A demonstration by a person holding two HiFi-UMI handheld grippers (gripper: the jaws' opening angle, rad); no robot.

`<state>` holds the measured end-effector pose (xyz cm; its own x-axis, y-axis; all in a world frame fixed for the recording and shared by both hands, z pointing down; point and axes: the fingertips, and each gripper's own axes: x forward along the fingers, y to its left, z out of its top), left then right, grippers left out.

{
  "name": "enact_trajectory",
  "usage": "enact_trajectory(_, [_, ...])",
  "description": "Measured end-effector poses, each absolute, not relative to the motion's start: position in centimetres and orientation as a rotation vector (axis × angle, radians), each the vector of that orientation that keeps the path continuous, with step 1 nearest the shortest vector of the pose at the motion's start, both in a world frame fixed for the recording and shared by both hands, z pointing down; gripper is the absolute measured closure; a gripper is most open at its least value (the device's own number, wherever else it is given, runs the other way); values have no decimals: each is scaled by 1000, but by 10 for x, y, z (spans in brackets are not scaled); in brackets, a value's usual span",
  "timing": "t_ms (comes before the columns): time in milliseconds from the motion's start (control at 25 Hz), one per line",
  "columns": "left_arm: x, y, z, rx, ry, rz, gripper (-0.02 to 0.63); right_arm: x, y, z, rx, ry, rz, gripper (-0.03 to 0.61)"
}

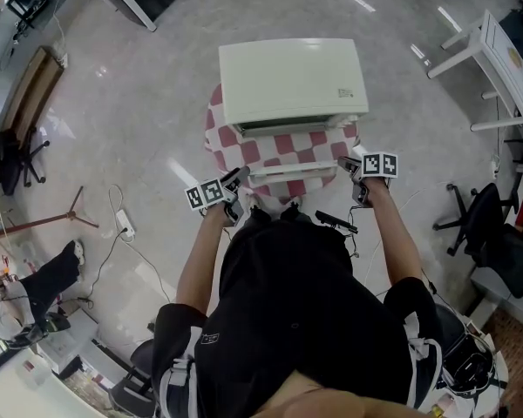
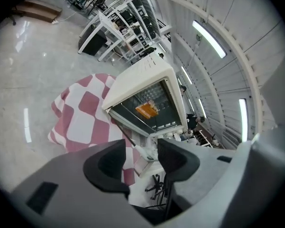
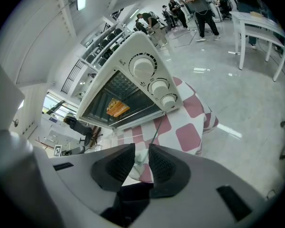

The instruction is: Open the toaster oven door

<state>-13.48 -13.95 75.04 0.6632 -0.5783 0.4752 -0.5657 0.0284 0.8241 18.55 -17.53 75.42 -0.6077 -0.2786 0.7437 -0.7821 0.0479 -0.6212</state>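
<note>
A cream toaster oven stands on a red-and-white checked cloth. Its glass door hangs open, about level, with the white handle at the near edge. My right gripper is shut on the handle's right end, and the white bar shows between its pads. My left gripper is at the handle's left end. Its jaws stand wide apart, and the handle's tip is in the gap, untouched. Something orange lies inside the oven.
The cloth covers a small round table on a glossy grey floor. White tables stand at the far right and a black office chair at the right. A power strip with a cable lies on the floor at the left. People stand far behind.
</note>
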Motion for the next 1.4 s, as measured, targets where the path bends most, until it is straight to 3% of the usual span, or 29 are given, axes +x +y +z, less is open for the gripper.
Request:
enact_trajectory(120, [-127,-141,753,1630,-945,27,445,185,-175,755,1069,-1910,1582,469])
enact_trajectory(1400, [-126,-96,861,1531,-989,575,531,185,-126,862,1059,-1679,1394,477])
